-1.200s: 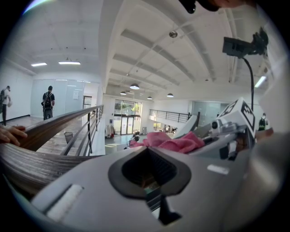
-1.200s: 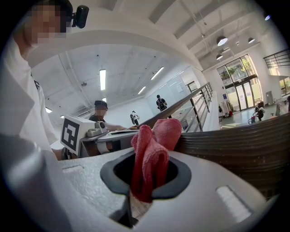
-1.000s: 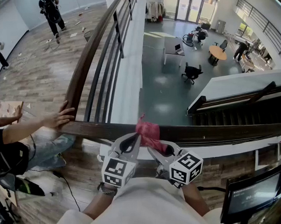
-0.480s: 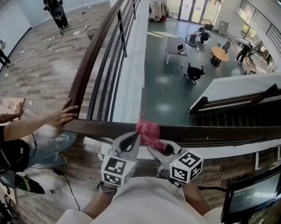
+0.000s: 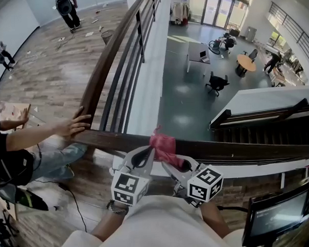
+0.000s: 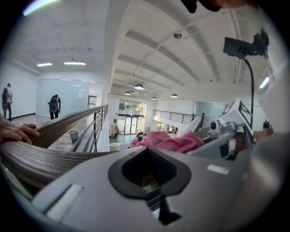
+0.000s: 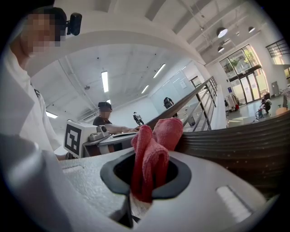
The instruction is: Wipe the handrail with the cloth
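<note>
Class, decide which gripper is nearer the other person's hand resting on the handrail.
Left. The left gripper is at the handrail, closer to that hand; the right gripper, clamping the pink cloth, sits farther from it.

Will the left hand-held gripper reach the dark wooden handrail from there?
Probably yes: the left hand-held gripper is right beside the dark wooden handrail, with nothing between them.

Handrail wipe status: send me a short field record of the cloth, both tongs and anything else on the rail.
cloth: pink, bunched, on top of the dark wooden handrail
right tongs: shut on the cloth
left tongs: shut, nothing held, just left of the cloth
obstruction: bystander's hand resting on the handrail further left, at the corner
</note>
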A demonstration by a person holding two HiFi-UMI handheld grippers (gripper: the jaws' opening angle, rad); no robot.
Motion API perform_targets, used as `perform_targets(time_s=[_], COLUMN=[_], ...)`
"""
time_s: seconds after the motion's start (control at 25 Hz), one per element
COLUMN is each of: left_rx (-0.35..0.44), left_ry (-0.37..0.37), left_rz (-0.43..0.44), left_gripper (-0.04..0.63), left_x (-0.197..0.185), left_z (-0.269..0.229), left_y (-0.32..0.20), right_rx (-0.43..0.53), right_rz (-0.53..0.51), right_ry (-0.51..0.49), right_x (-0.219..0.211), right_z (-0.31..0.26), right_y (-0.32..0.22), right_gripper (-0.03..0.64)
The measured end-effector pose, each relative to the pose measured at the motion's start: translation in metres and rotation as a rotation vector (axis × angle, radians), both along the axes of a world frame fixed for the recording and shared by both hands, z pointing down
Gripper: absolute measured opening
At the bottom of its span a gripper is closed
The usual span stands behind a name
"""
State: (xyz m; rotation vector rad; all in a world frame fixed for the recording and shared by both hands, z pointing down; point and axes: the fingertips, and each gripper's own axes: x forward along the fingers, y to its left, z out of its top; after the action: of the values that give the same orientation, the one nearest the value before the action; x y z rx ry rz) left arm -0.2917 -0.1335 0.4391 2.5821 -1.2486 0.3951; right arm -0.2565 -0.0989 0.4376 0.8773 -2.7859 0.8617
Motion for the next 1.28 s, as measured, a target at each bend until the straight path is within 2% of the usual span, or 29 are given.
perform_targets(time_s=[1.28], left_rx=[0.005], left_ry=[0.001], left_rz=[-0.062], left_gripper=[0.006], left_x=[-0.035], left_z=[-0.009], left_y=[0.002], right_rx=[-0.003], right_rz=[-0.053], right_ry=[0.009], right_x=[-0.032], right_z=[-0.010], right_y=[-0.001], right_gripper=[0.061])
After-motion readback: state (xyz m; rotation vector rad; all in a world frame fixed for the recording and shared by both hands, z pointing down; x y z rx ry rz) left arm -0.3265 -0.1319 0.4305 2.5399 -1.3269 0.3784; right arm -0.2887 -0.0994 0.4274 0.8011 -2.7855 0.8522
